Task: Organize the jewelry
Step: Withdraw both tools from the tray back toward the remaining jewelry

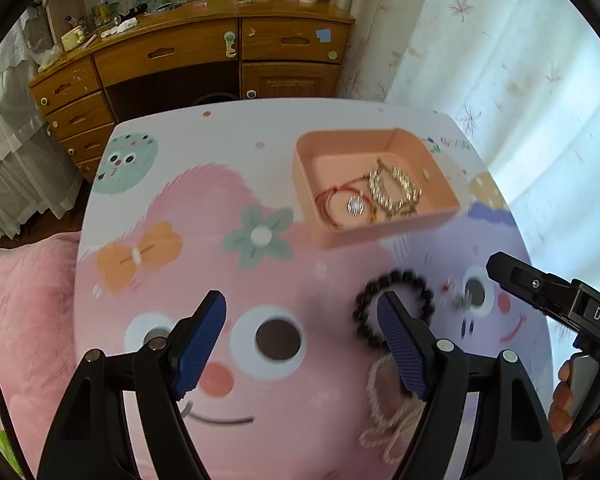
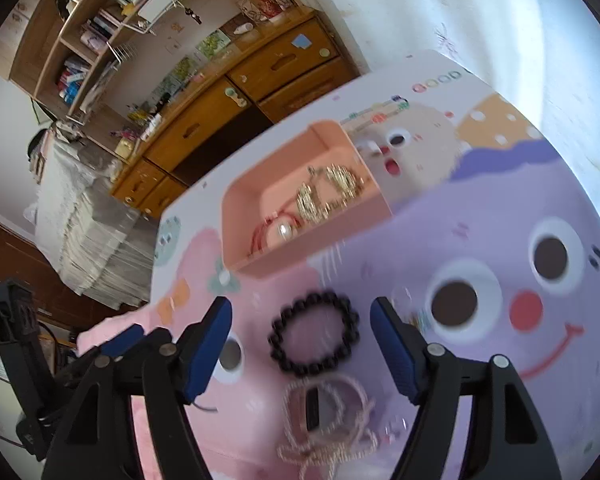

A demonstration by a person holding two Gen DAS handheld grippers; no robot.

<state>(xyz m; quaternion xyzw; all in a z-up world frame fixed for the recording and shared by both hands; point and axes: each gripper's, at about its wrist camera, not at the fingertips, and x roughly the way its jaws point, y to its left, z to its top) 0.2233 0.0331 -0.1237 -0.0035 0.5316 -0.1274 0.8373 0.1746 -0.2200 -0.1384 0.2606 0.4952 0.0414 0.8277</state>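
A peach box (image 1: 328, 236) (image 2: 236, 216) on the cartoon-print table (image 1: 228, 160) holds a red cord bracelet with a pearl (image 1: 354, 205) (image 2: 283, 231) and a gold chain piece (image 1: 396, 190) (image 2: 332, 190). A black bead bracelet (image 1: 400, 280) (image 2: 314, 332) lies on the table nearer me, a pale pearl strand (image 1: 384, 420) (image 2: 328, 424) below it, and small earrings (image 1: 458, 294) (image 2: 414, 314) beside it. My left gripper (image 1: 302, 304) is open and empty above the table, left of the bracelet. My right gripper (image 2: 302, 308) is open and empty, straddling the black bracelet from above; it shows at the right in the left wrist view (image 1: 540, 288).
A wooden desk with drawers (image 1: 196, 56) (image 2: 236, 108) stands behind the table. A curtain (image 1: 500, 60) hangs at the right. A pink cushion (image 1: 24, 320) lies at the table's left edge. Shelves with books (image 2: 100, 24) stand at the back.
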